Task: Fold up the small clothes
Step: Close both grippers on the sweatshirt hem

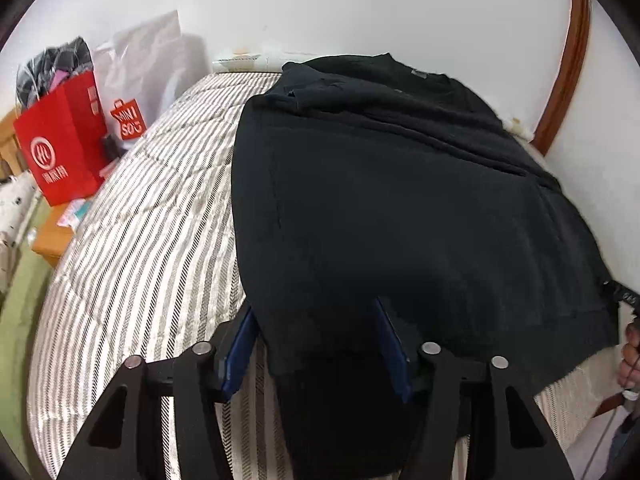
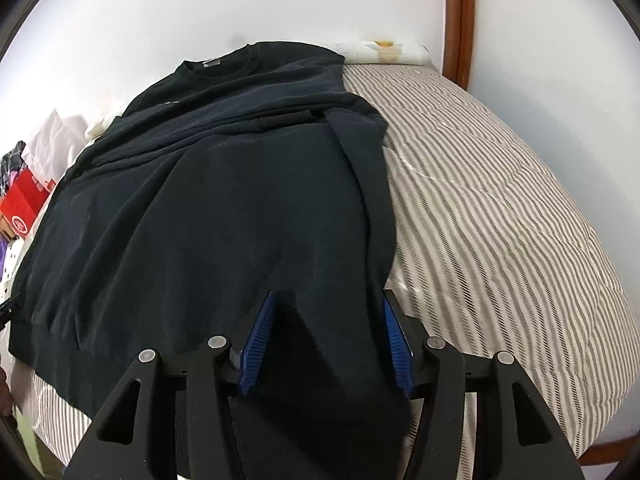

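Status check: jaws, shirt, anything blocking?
Left gripper, right gripper: jaws apart astride hem. Dark sweatshirt flat on striped bed, sleeves in. Nothing blocking.

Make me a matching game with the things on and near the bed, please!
Things:
1. sweater
2. bed cover
3. paper bag
4. door frame

Colours:
A. red
B. brown wood
C. dark, almost black
D. grey and white stripes

Pairs: 1-C, 2-D, 3-A, 4-B
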Demonstrator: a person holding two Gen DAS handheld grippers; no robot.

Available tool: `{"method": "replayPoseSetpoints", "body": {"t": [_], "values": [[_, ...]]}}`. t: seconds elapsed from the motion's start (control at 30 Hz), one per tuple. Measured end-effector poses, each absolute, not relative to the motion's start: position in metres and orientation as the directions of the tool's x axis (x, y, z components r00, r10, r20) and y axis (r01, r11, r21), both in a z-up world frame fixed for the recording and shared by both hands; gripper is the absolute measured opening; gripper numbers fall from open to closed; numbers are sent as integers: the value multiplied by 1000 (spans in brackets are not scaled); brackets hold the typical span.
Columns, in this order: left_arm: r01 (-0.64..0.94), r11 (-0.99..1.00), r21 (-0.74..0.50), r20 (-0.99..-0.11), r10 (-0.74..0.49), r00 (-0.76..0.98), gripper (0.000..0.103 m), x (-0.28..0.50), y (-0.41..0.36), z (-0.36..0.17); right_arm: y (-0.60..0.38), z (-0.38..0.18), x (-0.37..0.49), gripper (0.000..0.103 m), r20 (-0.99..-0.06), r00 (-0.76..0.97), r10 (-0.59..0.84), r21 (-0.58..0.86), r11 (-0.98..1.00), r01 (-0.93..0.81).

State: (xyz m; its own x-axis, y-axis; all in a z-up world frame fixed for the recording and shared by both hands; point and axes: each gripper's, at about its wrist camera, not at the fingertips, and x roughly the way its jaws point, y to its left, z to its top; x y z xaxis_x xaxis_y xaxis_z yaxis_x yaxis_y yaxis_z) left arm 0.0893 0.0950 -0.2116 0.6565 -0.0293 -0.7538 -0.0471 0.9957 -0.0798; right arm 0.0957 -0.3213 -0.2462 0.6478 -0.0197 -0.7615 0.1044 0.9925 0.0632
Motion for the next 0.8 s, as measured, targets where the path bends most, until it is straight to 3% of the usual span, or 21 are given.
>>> {"method": "replayPoseSetpoints", "body": {"t": [0.03,0.07,0.1,0.13,0.23,0.43,0.8], "values": [[-54,997,-62,-755,-11,656,42,90,93,-211,-319,-246,98,48,-758,652,-20,59,993,99],[-60,997,-51,-755,1,656,31,91,91,-211,-319,-246,98,39,-755,655,-14,59,994,90],[-68,997,-46,-754,10,657,22,92,91,-210,-316,-246,100,19,-752,659,5,63,996,64],[-93,995,-40,-754,31,656,13,93,92,-209,-314,-245,99,10,-752,659,28,72,997,39],[-122,988,-96,-766,5,643,10,93,99,-205,-319,-238,96,9,-735,676,48,84,996,20],[-74,977,-201,-708,-93,701,9,62,111,-177,-348,-211,63,8,-645,752,138,207,978,-2],[44,959,-280,-573,-203,794,9,29,116,-141,-361,-180,29,8,-561,813,154,215,976,-36]]}}
